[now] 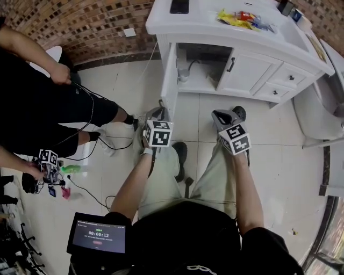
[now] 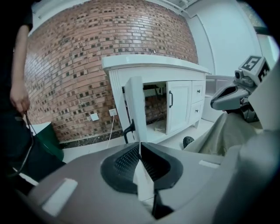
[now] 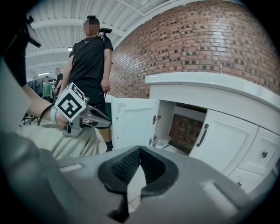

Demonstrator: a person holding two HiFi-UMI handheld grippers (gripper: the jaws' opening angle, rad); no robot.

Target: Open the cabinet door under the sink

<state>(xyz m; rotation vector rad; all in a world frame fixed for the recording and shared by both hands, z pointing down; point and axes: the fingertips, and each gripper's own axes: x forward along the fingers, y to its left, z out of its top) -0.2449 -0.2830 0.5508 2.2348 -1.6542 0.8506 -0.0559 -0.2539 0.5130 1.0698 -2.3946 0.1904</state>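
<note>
The white vanity stands ahead of me. Its left cabinet door under the sink hangs swung wide open, showing the pipes and the brick wall behind. In the left gripper view that door is edge-on, its black handle facing left. My left gripper hovers short of the door's edge, its jaw tips together with nothing between them. My right gripper floats level with it in front of the opening, also shut and empty. The right gripper view shows the door's inner face.
The right-hand door with a black handle and the drawers are closed. A phone and coloured packets lie on the counter. A person in black stands at the left with cables on the floor. A tablet sits by my left hip.
</note>
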